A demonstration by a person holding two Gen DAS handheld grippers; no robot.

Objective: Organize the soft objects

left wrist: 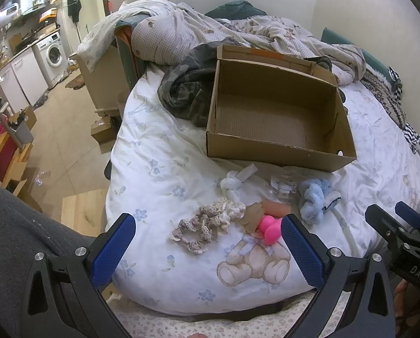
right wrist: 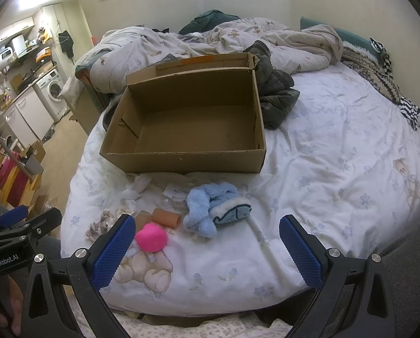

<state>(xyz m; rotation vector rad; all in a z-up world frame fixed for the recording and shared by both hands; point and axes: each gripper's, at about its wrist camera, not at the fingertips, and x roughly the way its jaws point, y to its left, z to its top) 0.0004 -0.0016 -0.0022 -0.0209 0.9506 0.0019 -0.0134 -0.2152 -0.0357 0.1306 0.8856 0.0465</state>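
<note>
An open, empty cardboard box (left wrist: 277, 118) (right wrist: 187, 124) sits on the white bed cover. In front of it lie a lace scrunchie (left wrist: 207, 222) (right wrist: 103, 222), a white cloth bundle (left wrist: 234, 183) (right wrist: 134, 190), a pink sponge (left wrist: 272, 229) (right wrist: 151, 237), a tan tube-shaped piece (left wrist: 276, 208) (right wrist: 166, 217) and a blue fluffy item (left wrist: 312, 197) (right wrist: 207, 205). My left gripper (left wrist: 208, 249) is open and empty above the near bed edge, close to the scrunchie and sponge. My right gripper (right wrist: 207, 250) is open and empty, just short of the blue item.
A crumpled duvet (left wrist: 238, 33) and dark clothing (left wrist: 187, 90) lie behind the box. Striped fabric (right wrist: 412, 112) lies at the right edge of the bed. The floor, wooden boxes (left wrist: 13, 163) and a washing machine (left wrist: 53, 53) are to the left.
</note>
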